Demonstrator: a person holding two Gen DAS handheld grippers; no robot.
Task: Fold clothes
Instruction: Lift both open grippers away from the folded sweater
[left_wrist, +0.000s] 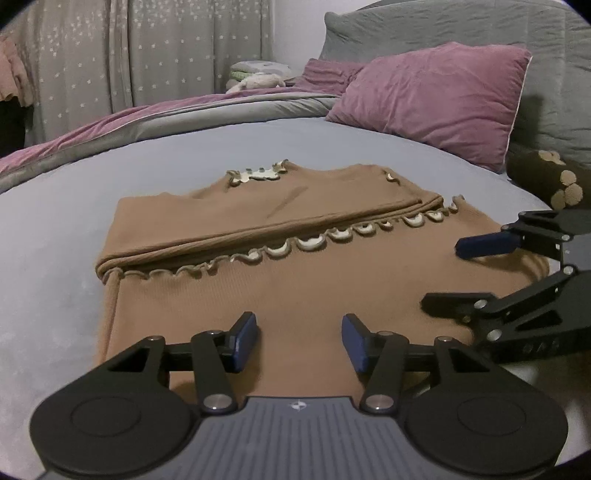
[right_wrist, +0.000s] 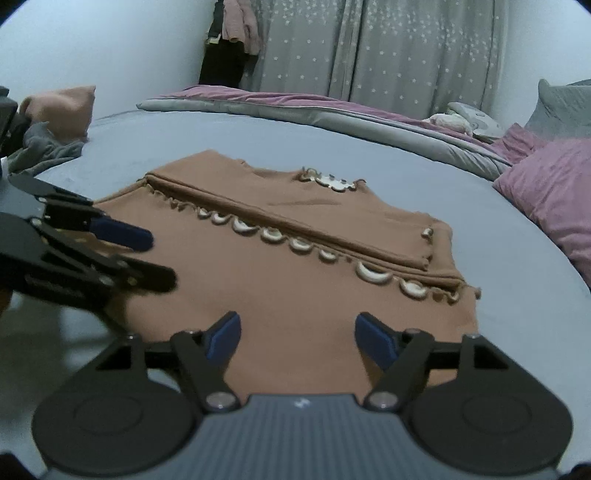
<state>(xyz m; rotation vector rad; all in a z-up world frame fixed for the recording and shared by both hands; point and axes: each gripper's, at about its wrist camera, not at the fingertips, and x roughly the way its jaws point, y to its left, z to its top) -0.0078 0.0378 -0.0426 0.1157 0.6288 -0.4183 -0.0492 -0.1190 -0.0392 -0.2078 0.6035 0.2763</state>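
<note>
A brown ribbed top (left_wrist: 280, 288) with cream scalloped trim lies flat on the blue bedsheet (left_wrist: 55, 258). A sleeve is folded across its upper part. My left gripper (left_wrist: 300, 341) hovers open over the near hem, nothing between its fingers. My right gripper (left_wrist: 441, 275) enters from the right, open, over the top's right edge. In the right wrist view the same brown top (right_wrist: 295, 280) fills the middle. There my right gripper (right_wrist: 297, 341) stands open above the near hem. My left gripper (right_wrist: 162, 256) comes in from the left, open, over the cloth.
A mauve pillow (left_wrist: 432, 99) and grey pillows (left_wrist: 461, 29) lie at the bed's head. A grey and mauve duvet (right_wrist: 332, 110) is bunched along the far side. A brown plush toy (left_wrist: 554, 181) sits at right. Loose clothes (right_wrist: 55, 122) lie at the sheet's far left corner.
</note>
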